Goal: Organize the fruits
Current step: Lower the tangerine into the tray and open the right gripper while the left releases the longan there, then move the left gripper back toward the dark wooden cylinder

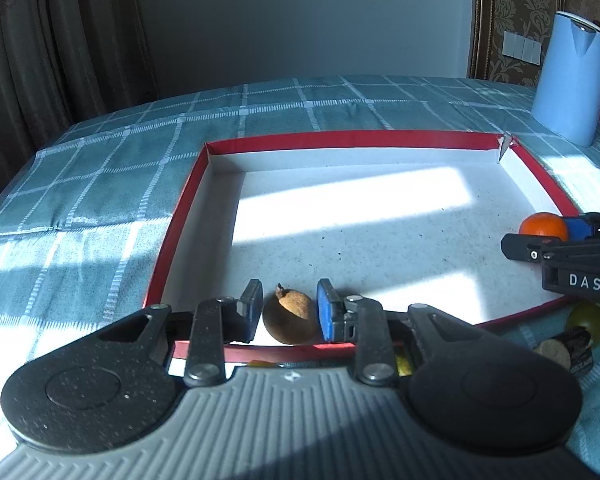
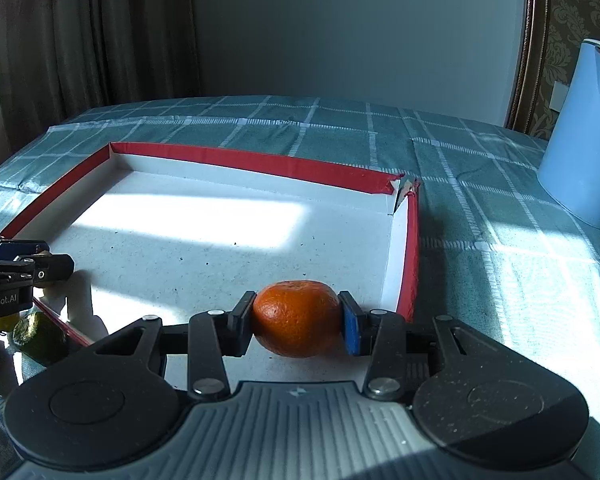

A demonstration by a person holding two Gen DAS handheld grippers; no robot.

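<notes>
A shallow red-rimmed box [image 1: 340, 139] with a white floor lies on the checked tablecloth; it also shows in the right wrist view [image 2: 236, 160]. My left gripper [image 1: 288, 312] is shut on a small brown fruit with a stem [image 1: 290, 318], held over the box's near edge. My right gripper [image 2: 296, 322] is shut on an orange mandarin [image 2: 296, 316] over the box's near right part; the mandarin also shows in the left wrist view [image 1: 543, 227]. The left gripper [image 2: 40, 266] shows at the left edge of the right wrist view.
A light blue jug [image 1: 570, 80] stands on the table behind the box's far right corner, also in the right wrist view [image 2: 584, 136]. A green fruit [image 1: 586, 318] and a dark stubby object [image 1: 566, 350] lie outside the box's near side. A dark green fruit [image 2: 40, 338] lies there too.
</notes>
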